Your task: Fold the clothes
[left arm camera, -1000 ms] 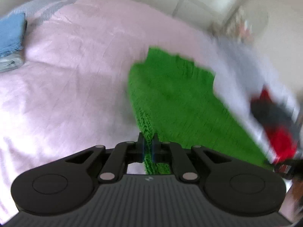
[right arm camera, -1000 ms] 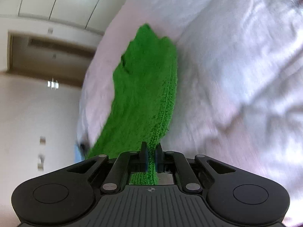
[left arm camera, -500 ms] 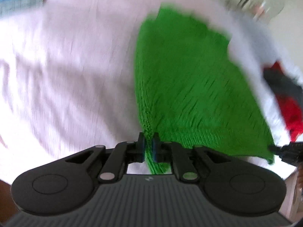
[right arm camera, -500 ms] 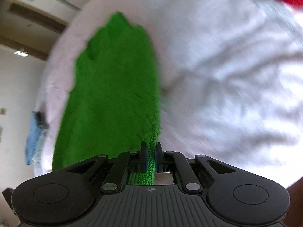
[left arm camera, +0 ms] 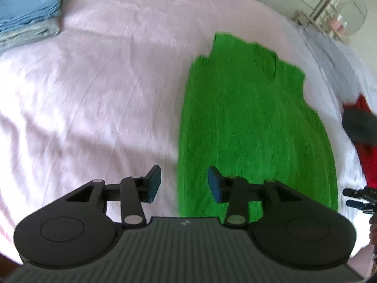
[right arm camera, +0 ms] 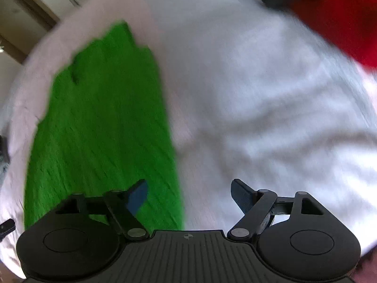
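Note:
A bright green knitted garment [left arm camera: 249, 127] lies flat on the pale pink bedsheet [left arm camera: 99, 89], its near hem toward me. My left gripper [left arm camera: 184, 184] is open and empty, its jaws straddling the garment's near left edge just above it. In the right wrist view the same green garment [right arm camera: 106, 122] lies at the left. My right gripper [right arm camera: 189, 197] is open and empty over the garment's near right edge and the sheet [right arm camera: 271, 108].
Folded blue and pale grey clothes [left arm camera: 28, 26] are stacked at the bed's far left. A red and dark garment [left arm camera: 360, 127] lies at the right, also in the right wrist view [right arm camera: 339, 14]. A cabinet stands beyond the bed.
Both grippers were shut on the green garment's near corners and have opened, letting it go. The garment now lies flat on the bed.

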### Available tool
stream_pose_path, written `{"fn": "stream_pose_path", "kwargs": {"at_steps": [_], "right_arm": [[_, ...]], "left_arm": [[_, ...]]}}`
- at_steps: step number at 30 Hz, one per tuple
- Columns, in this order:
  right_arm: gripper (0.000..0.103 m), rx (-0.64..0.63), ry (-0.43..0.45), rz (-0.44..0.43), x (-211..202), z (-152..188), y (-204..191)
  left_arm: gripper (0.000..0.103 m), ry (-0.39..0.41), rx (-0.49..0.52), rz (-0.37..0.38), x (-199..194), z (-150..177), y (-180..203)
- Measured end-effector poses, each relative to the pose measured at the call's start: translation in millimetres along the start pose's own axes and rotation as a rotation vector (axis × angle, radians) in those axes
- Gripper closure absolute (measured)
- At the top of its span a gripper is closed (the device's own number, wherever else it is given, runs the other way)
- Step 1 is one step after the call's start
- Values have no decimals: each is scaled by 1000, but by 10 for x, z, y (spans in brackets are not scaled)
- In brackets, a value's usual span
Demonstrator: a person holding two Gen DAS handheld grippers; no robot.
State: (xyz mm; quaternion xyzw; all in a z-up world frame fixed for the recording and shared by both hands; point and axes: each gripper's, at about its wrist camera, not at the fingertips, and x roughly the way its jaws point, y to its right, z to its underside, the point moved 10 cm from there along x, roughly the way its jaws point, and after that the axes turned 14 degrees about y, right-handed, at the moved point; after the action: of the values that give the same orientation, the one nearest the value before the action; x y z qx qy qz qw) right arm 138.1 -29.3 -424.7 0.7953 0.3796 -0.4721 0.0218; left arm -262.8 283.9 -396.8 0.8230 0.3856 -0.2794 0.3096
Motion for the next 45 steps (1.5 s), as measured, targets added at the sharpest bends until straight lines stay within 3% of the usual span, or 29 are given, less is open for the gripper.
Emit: {"fn": "stream_pose_path", "kwargs": {"at_steps": [2, 7, 9, 10, 11, 12, 13, 16, 18, 21, 22, 23, 24, 25, 28, 32, 38, 39, 40, 41, 42, 45], "right_arm": [[23, -50, 32, -39, 191, -188, -195], [23, -76, 98, -58, 707, -546, -275], [24, -40, 107, -63, 932, -646, -229], [26, -20, 109, -66, 1047, -690, -204], [34, 1, 111, -68, 1161, -733, -179], [65, 10, 108, -74, 1251, -763, -173], [88, -3, 95, -84, 1296, -768, -201], [97, -38, 63, -101, 1410, -785, -253], [97, -51, 74, -44, 1397, -812, -125], [92, -71, 70, -19, 1362, -898, -158], [68, -77, 66, -16, 1349, -932, -190], [54, -84, 62, -13, 1337, -965, -221], [22, -91, 68, -17, 1326, -1021, -256], [18, -99, 92, -34, 1320, -1120, -298], [18, -129, 135, -96, 1451, -1402, -480], [18, -179, 146, -195, 1870, -1749, -815], [20, -190, 151, -297, 2391, -2050, -1128], [34, -179, 150, -295, 2443, -2061, -1116], [56, -168, 148, -293, 2495, -2071, -1105], [67, -157, 147, -292, 2547, -2081, -1093], [90, -146, 145, -290, 2598, -2092, -1082], [92, -112, 141, -284, 2754, -2123, -1047]], "left_arm": [[56, 7, -30, 27, 311, -187, -12], [53, 2, -105, 56, 1092, -579, -104], [57, 11, -60, 48, 1170, -591, -93], [70, 16, -38, 44, 1209, -597, -88], [94, 20, -16, 40, 1248, -604, -82], [95, 24, 7, 36, 1286, -611, -76], [96, 29, 29, 33, 1325, -618, -70], [97, 42, 96, 21, 1441, -640, -52], [96, 51, 141, 13, 1518, -656, -39], [91, -12, 246, 31, 1641, -647, 67], [85, -28, 267, 41, 1658, -717, 96], [83, -28, 269, 55, 1671, -848, 124], [82, -5, 252, 72, 1686, -1023, 144], [77, 26, 228, 88, 1700, -1202, 150], [56, 76, 159, 162, 1901, -1677, 220], [44, 56, 150, 279, 2549, -2004, 478], [46, 2, 10, 398, 3359, -1988, 645], [49, -2, -31, 419, 3440, -1960, 662], [74, -10, -61, 444, 3501, -1936, 695], [90, -22, -80, 475, 3542, -1913, 745], [91, -11, -84, 489, 3544, -1917, 790], [95, 150, -38, 465, 3263, -2127, 895]]}}
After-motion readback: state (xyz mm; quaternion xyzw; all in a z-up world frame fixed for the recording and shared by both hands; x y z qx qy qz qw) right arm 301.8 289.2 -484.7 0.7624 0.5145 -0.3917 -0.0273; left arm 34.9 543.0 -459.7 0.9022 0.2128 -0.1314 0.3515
